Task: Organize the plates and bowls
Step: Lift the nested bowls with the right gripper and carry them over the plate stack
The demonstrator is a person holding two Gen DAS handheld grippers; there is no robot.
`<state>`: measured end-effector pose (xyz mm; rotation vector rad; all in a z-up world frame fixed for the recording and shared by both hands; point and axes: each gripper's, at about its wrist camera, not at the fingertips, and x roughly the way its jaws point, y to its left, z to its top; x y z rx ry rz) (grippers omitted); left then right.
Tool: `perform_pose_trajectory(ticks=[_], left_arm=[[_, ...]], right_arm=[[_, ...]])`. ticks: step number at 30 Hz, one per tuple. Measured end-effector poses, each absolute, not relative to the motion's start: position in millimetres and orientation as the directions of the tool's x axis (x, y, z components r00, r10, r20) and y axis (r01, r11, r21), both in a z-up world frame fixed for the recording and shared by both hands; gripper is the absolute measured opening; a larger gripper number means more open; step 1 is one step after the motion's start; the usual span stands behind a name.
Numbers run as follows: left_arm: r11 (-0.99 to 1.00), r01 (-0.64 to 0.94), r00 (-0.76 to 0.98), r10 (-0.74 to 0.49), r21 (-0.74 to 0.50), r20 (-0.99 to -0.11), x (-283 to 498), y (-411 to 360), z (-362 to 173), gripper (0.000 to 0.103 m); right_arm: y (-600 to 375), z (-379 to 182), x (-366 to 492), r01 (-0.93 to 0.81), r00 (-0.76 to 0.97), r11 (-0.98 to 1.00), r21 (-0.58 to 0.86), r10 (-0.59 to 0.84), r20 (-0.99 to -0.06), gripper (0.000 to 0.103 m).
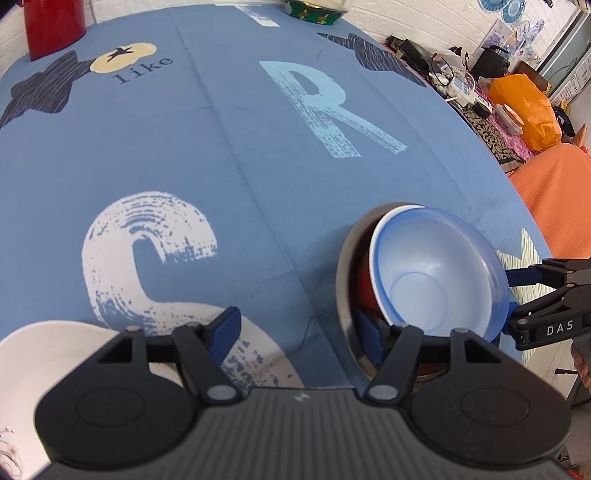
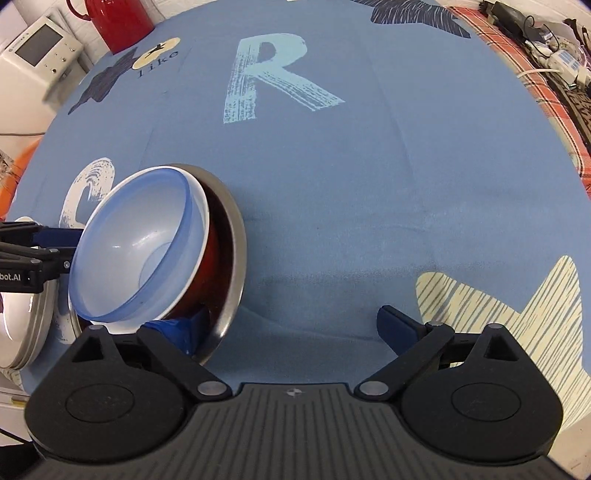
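A nested stack sits on the blue tablecloth (image 1: 258, 155): a steel bowl (image 1: 345, 266) holds a red bowl (image 1: 365, 280), a white bowl (image 1: 376, 236) and a translucent blue bowl (image 1: 436, 269) on top. The inner bowls lean in the steel one. My left gripper (image 1: 297, 334) is open, its right finger inside the steel rim. My right gripper (image 2: 290, 326) is open too; its left finger rests in the steel bowl (image 2: 236, 258) under the red bowl (image 2: 210, 258), beside the blue bowl (image 2: 136, 251). Each gripper flanks the stack from opposite sides: right gripper (image 1: 517, 293), left gripper (image 2: 70, 247).
A white plate (image 1: 37, 354) lies under my left gripper; a round white and steel piece (image 2: 22, 325) shows at the left edge. A red jug (image 1: 51, 26) and a green patterned bowl (image 1: 314, 11) stand at the far edge. A cluttered side table (image 1: 461, 81) with an orange bag (image 1: 524, 107) is right.
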<state>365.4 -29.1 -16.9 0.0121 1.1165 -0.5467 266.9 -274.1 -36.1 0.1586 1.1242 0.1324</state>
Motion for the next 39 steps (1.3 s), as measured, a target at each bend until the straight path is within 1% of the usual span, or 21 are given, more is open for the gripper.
perform_pose_trajectory(ticks=[6, 8, 10, 11, 12, 13, 14, 15, 16, 17, 20, 22, 24, 30, 32, 36, 37, 38, 39], left_arm=[[0.87, 0.424, 0.336, -0.408, -0.25, -0.849, 362.4, -28.9, -17.1, 0.067], [0.869, 0.425, 0.338, -0.41, -0.251, -0.847, 361.6, -27.7, -17.2, 0.068], [0.868, 0.426, 0.337, -0.415, -0.256, -0.845, 361.1, -27.1, -16.6, 0.067], [0.865, 0.433, 0.337, -0.417, -0.255, -0.844, 360.3, -27.8, -16.1, 0.063], [0.859, 0.442, 0.337, -0.424, -0.256, -0.841, 359.3, -28.5, -15.5, 0.06], [0.852, 0.452, 0.333, -0.437, -0.265, -0.836, 358.1, -29.5, -14.7, 0.051], [0.846, 0.46, 0.327, -0.444, -0.269, -0.834, 356.9, -31.0, -13.8, 0.042], [0.836, 0.474, 0.321, -0.457, -0.277, -0.83, 355.5, -33.2, -12.5, 0.036], [0.829, 0.484, 0.318, -0.465, -0.28, -0.826, 354.4, -35.4, -11.7, 0.028], [0.825, 0.491, 0.313, -0.466, -0.279, -0.828, 353.6, -38.3, -12.3, 0.024], [0.822, 0.491, 0.296, -0.469, -0.288, -0.832, 352.6, -42.3, -19.3, 0.023], [0.816, 0.48, 0.263, -0.485, -0.323, -0.834, 353.8, -41.7, -25.9, 0.023], [0.811, 0.476, 0.253, -0.495, -0.339, -0.831, 354.3, -40.6, -27.9, 0.024], [0.808, 0.501, 0.265, -0.484, -0.31, -0.834, 345.5, -42.6, -24.9, 0.024], [0.803, 0.524, 0.281, -0.476, -0.283, -0.833, 341.0, -44.5, -23.4, 0.023], [0.8, 0.535, 0.287, -0.475, -0.272, -0.832, 340.8, -46.1, -23.8, 0.022], [0.801, 0.532, 0.284, -0.476, -0.277, -0.832, 341.3, -45.7, -23.9, 0.021], [0.799, 0.532, 0.281, -0.479, -0.281, -0.832, 341.4, -45.5, -23.6, 0.016], [0.801, 0.533, 0.286, -0.476, -0.275, -0.832, 341.1, -45.7, -23.1, 0.015]], right_arm=[[-263.7, -34.3, 258.5, 0.026, 0.479, 0.987, 0.156, 0.125, -0.869, 0.085], [-262.4, -34.0, 253.5, 0.017, 0.508, 0.989, 0.147, 0.119, -0.853, 0.082], [-259.6, -32.0, 252.3, -0.035, 0.52, 0.99, 0.136, 0.134, -0.844, 0.077], [-256.9, -30.2, 252.2, -0.065, 0.525, 0.99, 0.127, 0.142, -0.839, 0.072], [-254.3, -27.7, 251.5, -0.098, 0.531, 0.987, 0.129, 0.162, -0.832, 0.057], [-252.5, -25.4, 251.9, -0.124, 0.525, 0.981, 0.149, 0.193, -0.829, 0.048], [-250.9, -23.4, 252.7, -0.151, 0.513, 0.97, 0.189, 0.241, -0.824, 0.023], [-247.0, -23.0, 254.1, -0.173, 0.503, 0.965, 0.198, 0.259, -0.825, 0.016], [-241.5, -23.2, 255.3, -0.2, 0.497, 0.963, 0.181, 0.259, -0.828, 0.014], [-236.8, -24.0, 256.0, -0.225, 0.495, 0.96, 0.169, 0.262, -0.829, 0.01], [-233.0, -28.4, 256.5, -0.24, 0.502, 0.956, 0.169, 0.271, -0.821, 0.009], [-240.1, -30.1, 256.3, -0.219, 0.507, 0.951, 0.218, 0.302, -0.808, 0.009], [-243.1, -30.5, 255.4, -0.218, 0.514, 0.947, 0.237, 0.318, -0.797, 0.009], [-240.7, -30.9, 252.0, -0.251, 0.532, 0.942, 0.224, 0.327, -0.781, 0.009], [-241.0, -31.3, 251.3, -0.26, 0.538, 0.94, 0.221, 0.331, -0.775, 0.009], [-239.6, -30.8, 249.0, -0.264, 0.549, 0.942, 0.207, 0.323, -0.771, 0.008], [-238.4, -30.5, 247.6, -0.261, 0.55, 0.944, 0.203, 0.318, -0.772, 0.008], [-237.0, -29.8, 246.7, -0.264, 0.551, 0.944, 0.2, 0.318, -0.771, 0.008], [-235.4, -28.6, 245.6, -0.274, 0.552, 0.942, 0.195, 0.32, -0.77, 0.009]])
